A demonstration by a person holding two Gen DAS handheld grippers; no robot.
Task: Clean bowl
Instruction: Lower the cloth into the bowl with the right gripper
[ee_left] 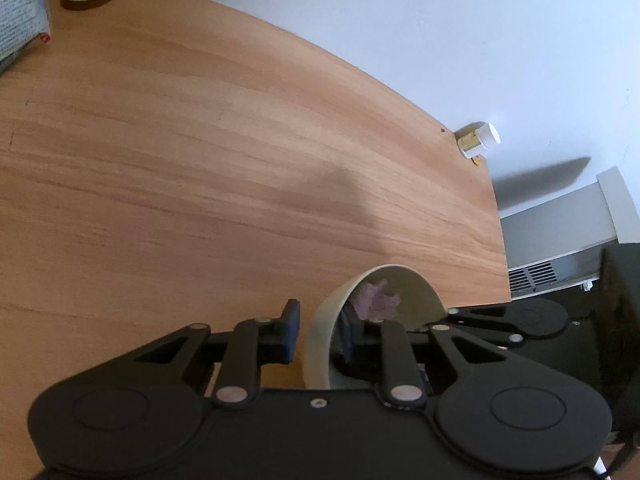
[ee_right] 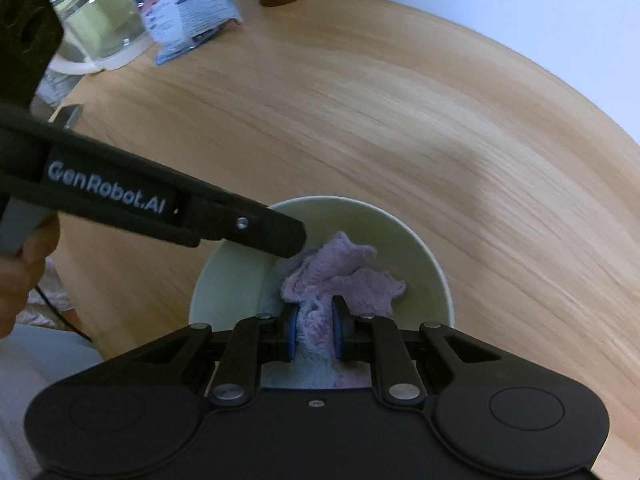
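Wooden table (ee_right: 400,100) runs to a white wall. Your left gripper (ee_left: 316,334) is clamped on the bowl's (ee_right: 420,256) rim at about nine o'clock, one finger outside, one probably inside, though blur hides that pad. Your right gripper (ee_right: 314,330) is pinched tight on the cloth (ee_right: 340,276), which sits inside the bowl just ahead at twelve o'clock, so wiping falls to your right hand.

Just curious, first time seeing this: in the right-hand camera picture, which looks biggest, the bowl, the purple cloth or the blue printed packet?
1. Bowl.
2 and 3. Purple cloth and blue printed packet look alike; the packet lies farther away and is cut off, so no ranking.
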